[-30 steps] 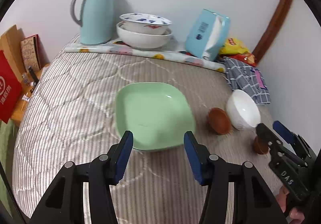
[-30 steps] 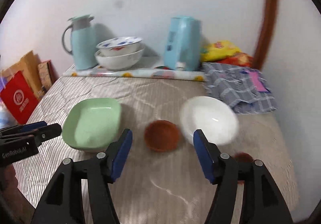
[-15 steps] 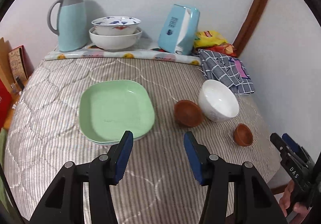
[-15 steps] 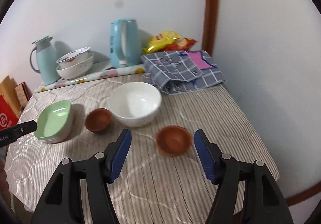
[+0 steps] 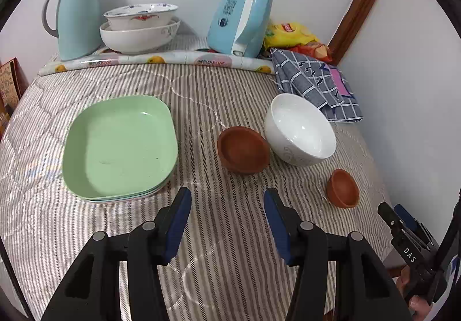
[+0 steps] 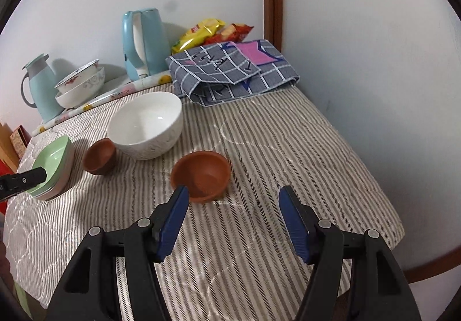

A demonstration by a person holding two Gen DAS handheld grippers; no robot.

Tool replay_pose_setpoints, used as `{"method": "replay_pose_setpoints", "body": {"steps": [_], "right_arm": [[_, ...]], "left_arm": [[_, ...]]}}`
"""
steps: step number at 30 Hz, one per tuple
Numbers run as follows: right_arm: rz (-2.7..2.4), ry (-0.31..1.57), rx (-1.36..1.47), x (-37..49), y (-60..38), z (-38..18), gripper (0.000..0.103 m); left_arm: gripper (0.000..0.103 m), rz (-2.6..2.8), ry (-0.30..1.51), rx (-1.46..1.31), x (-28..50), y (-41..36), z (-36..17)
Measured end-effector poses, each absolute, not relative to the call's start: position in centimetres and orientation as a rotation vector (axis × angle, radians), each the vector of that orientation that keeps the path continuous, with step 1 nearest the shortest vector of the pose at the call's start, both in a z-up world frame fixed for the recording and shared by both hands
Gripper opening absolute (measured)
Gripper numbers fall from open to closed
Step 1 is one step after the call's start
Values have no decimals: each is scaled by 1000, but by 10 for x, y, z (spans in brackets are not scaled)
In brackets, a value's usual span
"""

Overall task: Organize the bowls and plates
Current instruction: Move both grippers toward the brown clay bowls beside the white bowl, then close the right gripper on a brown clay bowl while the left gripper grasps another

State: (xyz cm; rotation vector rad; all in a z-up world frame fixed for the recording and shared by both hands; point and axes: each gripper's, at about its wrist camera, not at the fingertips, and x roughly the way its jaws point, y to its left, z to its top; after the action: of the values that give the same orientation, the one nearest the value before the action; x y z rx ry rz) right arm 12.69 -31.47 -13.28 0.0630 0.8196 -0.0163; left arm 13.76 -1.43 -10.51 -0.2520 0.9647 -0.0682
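A stack of green plates point(image 5: 119, 145) lies on the striped table at the left; it also shows in the right wrist view point(image 6: 53, 165). A white bowl point(image 5: 299, 129) point(image 6: 145, 123) stands mid-table, with a brown bowl point(image 5: 243, 149) point(image 6: 99, 156) beside it and a second brown bowl point(image 5: 343, 184) point(image 6: 201, 175) nearer the front right. My left gripper point(image 5: 227, 205) is open and empty, just in front of the plates and the first brown bowl. My right gripper point(image 6: 233, 203) is open and empty, just short of the second brown bowl.
At the back stand a teal jug point(image 5: 75, 15), two stacked patterned bowls point(image 5: 139, 28), a blue kettle point(image 5: 240, 21), snack bags point(image 5: 291, 34) and a folded checked cloth point(image 5: 314, 82). The wall is close on the right. The table's front right edge point(image 6: 397, 237) is near.
Both grippers have pulled back and swung right. The left view now takes in the bowls; the right view has moved from the white bowl to the second brown bowl and has drawn closer to it.
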Motion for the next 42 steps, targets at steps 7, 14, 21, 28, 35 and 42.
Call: {"method": "replay_pose_setpoints", "body": {"steps": [7,14,21,28,35,42], "right_arm": [[4,864,91,148,-321,-153,54],[31,883,104,166,-321,-165,52],[49,901,92,182,-320,-172,52],[60,934,86,194,-316,-185,50],[71,963,75,201,-313,-194,50],[79,993,99,205,-318,-200,50]], "left_arm": [[50,-50,1000,-250,155,-28,-125],[50,-36,1019,-284,175,-32,-138],[50,-13,1042,-305,194,-35,-150],[50,24,1050,-327,206,-31,-160],[41,52,1057,-335,214,-31,-168],[30,53,1056,-343,221,-34,-173]]}}
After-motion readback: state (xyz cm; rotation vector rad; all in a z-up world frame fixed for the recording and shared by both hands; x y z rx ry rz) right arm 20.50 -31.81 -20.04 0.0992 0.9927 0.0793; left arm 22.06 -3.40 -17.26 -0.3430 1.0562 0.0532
